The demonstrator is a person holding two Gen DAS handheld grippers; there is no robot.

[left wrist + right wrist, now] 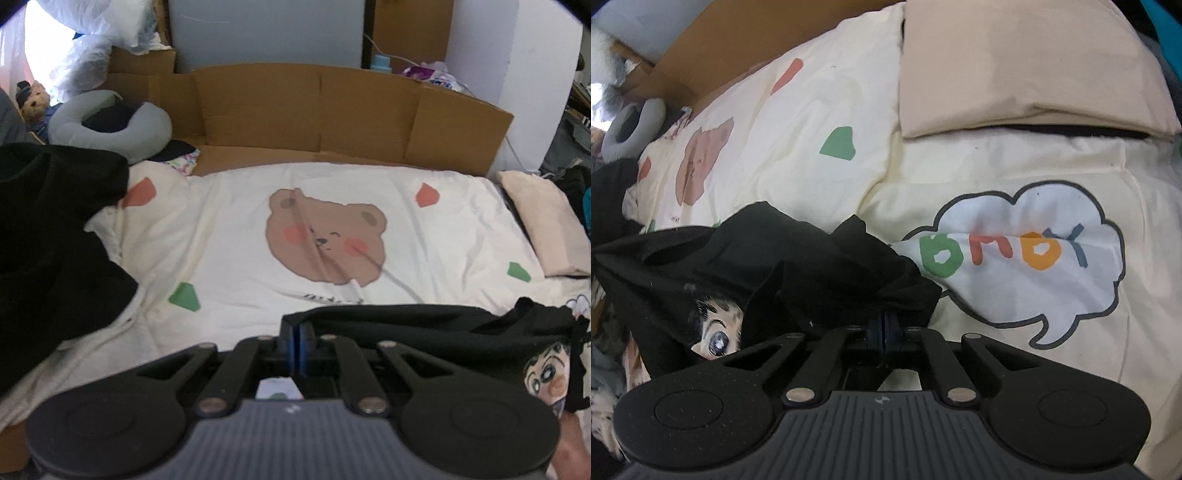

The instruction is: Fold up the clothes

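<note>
A black T-shirt [424, 328] with a cartoon face print [550, 380] hangs stretched above the cream bear-print quilt [229, 229]. My left gripper [295, 330] is shut on the shirt's left end, and the cloth runs away to the right. In the right wrist view the same black T-shirt [798, 258] bunches up to the left, with the printed face [716, 336] peeking out. My right gripper [885, 323] is shut, its tips buried in the shirt's edge, over the quilt [812, 110].
A pile of black clothing [55, 240] lies at the left. A folded beige garment [546, 229] [1015, 62] sits at the quilt's right edge. Cardboard [332, 110] lines the far side, with a grey neck pillow [110, 125] and a teddy bear [35, 103] at the back left.
</note>
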